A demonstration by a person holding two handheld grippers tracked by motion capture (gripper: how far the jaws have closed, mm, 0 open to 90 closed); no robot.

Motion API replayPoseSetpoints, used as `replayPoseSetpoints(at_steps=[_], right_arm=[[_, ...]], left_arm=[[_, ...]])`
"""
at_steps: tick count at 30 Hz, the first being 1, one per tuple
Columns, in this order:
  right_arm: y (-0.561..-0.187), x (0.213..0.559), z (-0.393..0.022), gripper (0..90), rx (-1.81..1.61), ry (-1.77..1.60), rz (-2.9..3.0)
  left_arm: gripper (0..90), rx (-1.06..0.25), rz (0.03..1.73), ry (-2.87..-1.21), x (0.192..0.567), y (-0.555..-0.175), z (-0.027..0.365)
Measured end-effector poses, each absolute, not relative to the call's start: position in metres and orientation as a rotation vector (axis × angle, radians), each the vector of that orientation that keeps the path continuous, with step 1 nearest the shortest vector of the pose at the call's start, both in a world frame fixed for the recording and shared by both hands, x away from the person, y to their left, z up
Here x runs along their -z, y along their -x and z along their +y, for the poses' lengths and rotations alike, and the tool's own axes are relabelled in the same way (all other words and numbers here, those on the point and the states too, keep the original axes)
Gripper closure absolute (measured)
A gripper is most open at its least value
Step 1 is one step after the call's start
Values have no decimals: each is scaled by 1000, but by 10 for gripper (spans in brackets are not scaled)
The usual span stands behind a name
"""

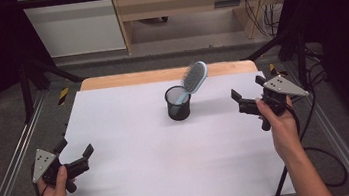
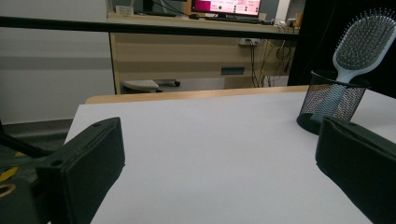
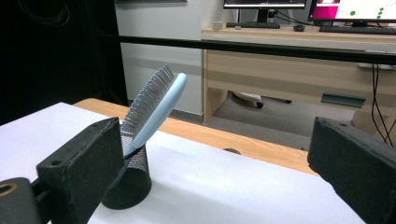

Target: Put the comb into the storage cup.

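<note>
Left gripper (image 1: 75,157), right gripper (image 1: 247,94): black bodies, blocky black fingers (image 2: 84,163), grey three-cornered dotted top plates, black trailing cables; forearms bare.

hairbrush (image 1: 194,78) handle sits inside the mesh cup (image 1: 179,104) — lower end hidden. right gripper view: near jaw covers part of the cup; monitors cut off by the top edge.
</note>
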State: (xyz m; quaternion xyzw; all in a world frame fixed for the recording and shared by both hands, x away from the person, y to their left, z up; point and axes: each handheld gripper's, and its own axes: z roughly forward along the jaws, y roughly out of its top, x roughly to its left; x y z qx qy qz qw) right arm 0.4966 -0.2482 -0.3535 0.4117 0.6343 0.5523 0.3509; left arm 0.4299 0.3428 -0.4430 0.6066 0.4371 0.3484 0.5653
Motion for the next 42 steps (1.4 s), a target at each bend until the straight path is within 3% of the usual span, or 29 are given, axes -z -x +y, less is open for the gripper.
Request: replayPoseSetpoints(at_steps=[23, 42], right_arm=[[-465, 379, -273, 29, -1406, -1094, 1648], [-439, 427, -277, 31, -1367, -1119, 1678]], left_arm=[[14, -793, 994, -1420, 443, -429, 343], [17, -774, 954, -1445, 444, -430, 338]])
